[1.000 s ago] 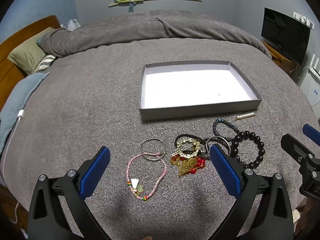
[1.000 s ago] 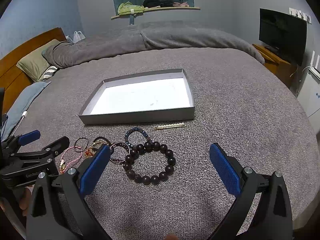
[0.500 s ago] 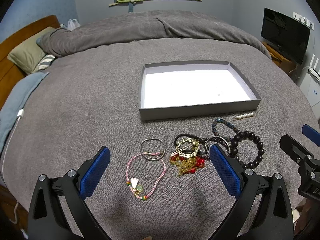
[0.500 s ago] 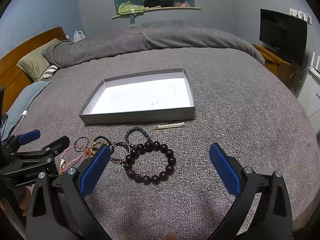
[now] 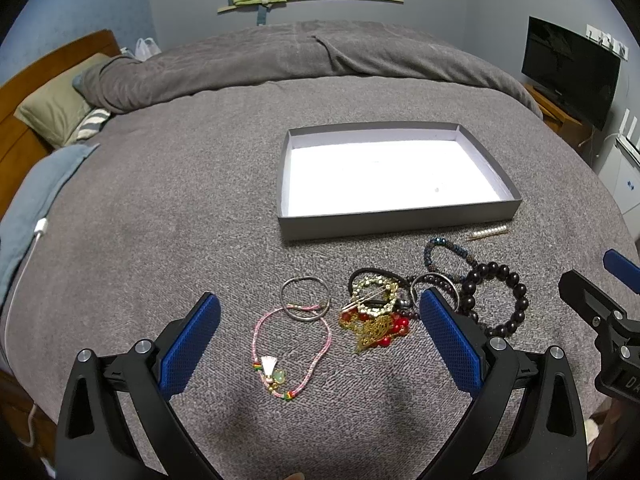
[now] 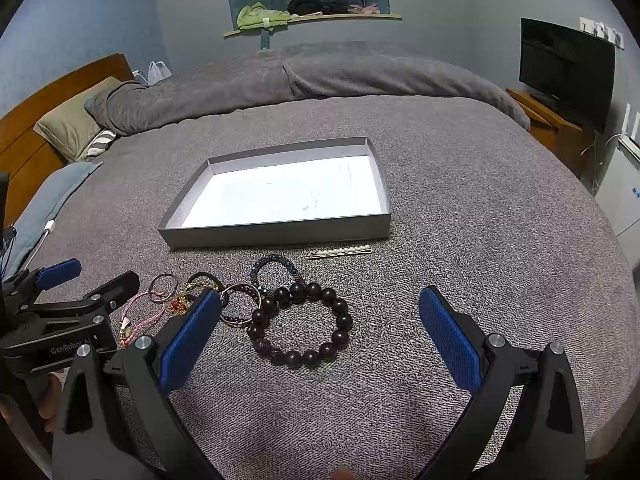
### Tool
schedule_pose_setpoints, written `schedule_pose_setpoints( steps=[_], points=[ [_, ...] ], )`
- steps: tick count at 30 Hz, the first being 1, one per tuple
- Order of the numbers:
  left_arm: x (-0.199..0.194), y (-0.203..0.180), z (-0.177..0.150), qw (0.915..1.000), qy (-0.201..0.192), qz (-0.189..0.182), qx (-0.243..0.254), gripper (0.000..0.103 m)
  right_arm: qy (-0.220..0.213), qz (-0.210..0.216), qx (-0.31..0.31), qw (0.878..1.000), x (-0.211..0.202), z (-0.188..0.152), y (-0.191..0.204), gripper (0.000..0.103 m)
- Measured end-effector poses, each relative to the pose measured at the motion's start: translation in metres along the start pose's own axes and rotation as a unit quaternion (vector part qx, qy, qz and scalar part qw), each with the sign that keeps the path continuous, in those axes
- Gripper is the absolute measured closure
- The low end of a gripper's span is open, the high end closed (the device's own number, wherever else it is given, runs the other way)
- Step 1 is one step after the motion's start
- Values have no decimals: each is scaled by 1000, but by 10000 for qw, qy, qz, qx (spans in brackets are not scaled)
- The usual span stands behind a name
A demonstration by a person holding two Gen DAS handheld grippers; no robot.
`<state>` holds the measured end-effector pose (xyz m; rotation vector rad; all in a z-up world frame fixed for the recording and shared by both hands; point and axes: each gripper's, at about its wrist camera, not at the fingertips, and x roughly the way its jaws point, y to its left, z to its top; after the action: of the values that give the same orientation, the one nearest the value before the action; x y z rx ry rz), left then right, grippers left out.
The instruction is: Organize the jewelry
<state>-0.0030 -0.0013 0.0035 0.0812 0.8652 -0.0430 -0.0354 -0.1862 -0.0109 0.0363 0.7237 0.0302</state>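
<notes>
A grey shallow box (image 5: 400, 227) with a white floor lies empty on the bed; it also shows in the right wrist view (image 6: 280, 236). In front of it lies a cluster of jewelry: a pink cord bracelet (image 5: 290, 350), metal rings (image 5: 305, 298), a gold and red tangle (image 5: 374, 320), a blue beaded bracelet (image 5: 446, 254), a dark wooden bead bracelet (image 6: 300, 324) and a pearl hair clip (image 6: 340, 253). My left gripper (image 5: 320, 344) is open above the pink bracelet. My right gripper (image 6: 320, 340) is open above the dark bead bracelet. Both are empty.
The grey blanket (image 5: 160, 220) covers the whole bed. Pillows (image 5: 56, 112) and a wooden headboard are at the far left, with a white cable (image 5: 38, 232) at the left edge. A TV (image 5: 568, 76) stands on a stand at the right.
</notes>
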Motion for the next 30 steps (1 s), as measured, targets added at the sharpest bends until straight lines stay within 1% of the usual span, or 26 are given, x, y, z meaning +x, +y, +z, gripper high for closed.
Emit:
schedule_pose_setpoints(
  steps=[16,20,23,27,29,30],
  points=[
    [0,0,0,10000,4,-2,-2,4,-9,-6,18,10000,2,-1,0,5],
    [2,3,0,9999,-32,-112,-38,4,-80,-16,0,10000,4,-1,-4,5],
    [3,12,0,9996,-167,-201,-72,4,-168,-49,-58,9998,8,-2,-10,5],
    [9,30,1,9991,-349,-183,-126,4,-142,-40,-184,9997,23,-6,-18,5],
    [13,40,-1,9986,-418,-286,-149,4,-65,-54,-289,9995,33,-12,-21,5],
    [16,47,-3,9980,-434,-419,-178,4,-44,-32,-330,9994,35,-14,-21,5]
  ],
)
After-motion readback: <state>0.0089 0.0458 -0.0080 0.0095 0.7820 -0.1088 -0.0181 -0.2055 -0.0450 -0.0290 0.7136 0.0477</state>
